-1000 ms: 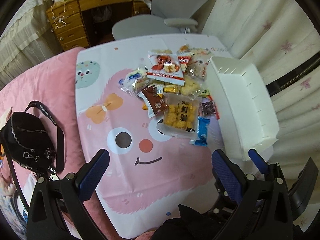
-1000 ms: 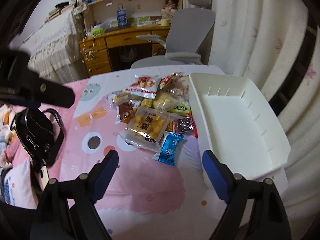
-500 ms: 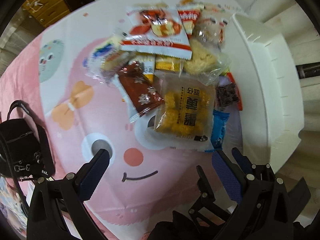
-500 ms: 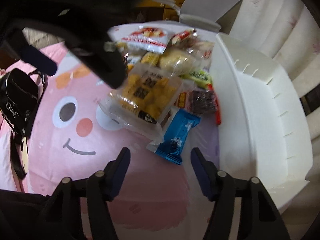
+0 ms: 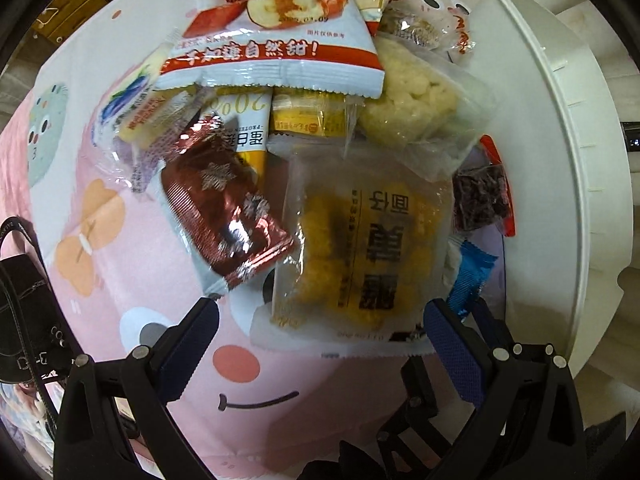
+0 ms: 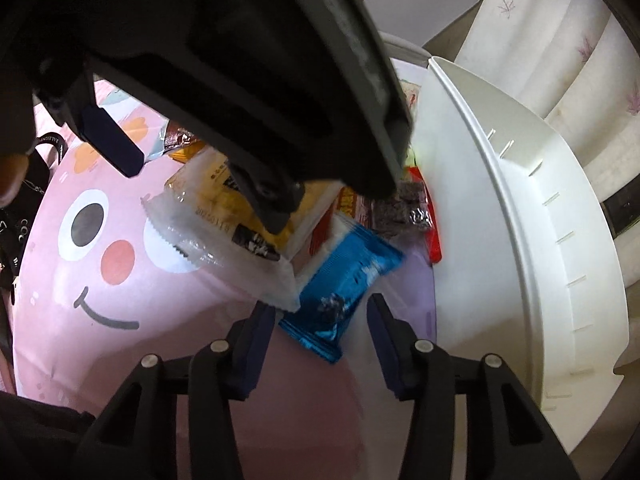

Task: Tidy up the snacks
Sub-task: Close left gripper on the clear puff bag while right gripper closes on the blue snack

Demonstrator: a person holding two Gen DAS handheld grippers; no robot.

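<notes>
A heap of snack packets lies on the pink cartoon tablecloth (image 5: 120,272). My left gripper (image 5: 322,340) points straight down, open, with the near edge of a clear packet of yellow snacks (image 5: 352,248) between its fingers. A blue packet (image 6: 344,280) lies beside that clear packet (image 6: 224,216). My right gripper (image 6: 320,320) straddles the blue packet's near end; its jaws are closing and the pads stand apart from the wrapper. The left gripper's black body (image 6: 240,60) hides the upper heap in the right wrist view. The white bin (image 5: 560,160) (image 6: 520,200) stands right of the heap.
Farther back lie a red-and-white apple-chip bag (image 5: 276,24), a brown foil wrapper (image 5: 228,208), a pale puffed snack (image 5: 412,96) and a dark fruit packet (image 5: 480,200) against the bin. A black bag (image 5: 24,312) sits left of the cloth. Curtains hang behind the bin.
Both grippers have come down close over the heap. The right jaws have narrowed around the blue packet. The left gripper's body now covers the top of the right wrist view.
</notes>
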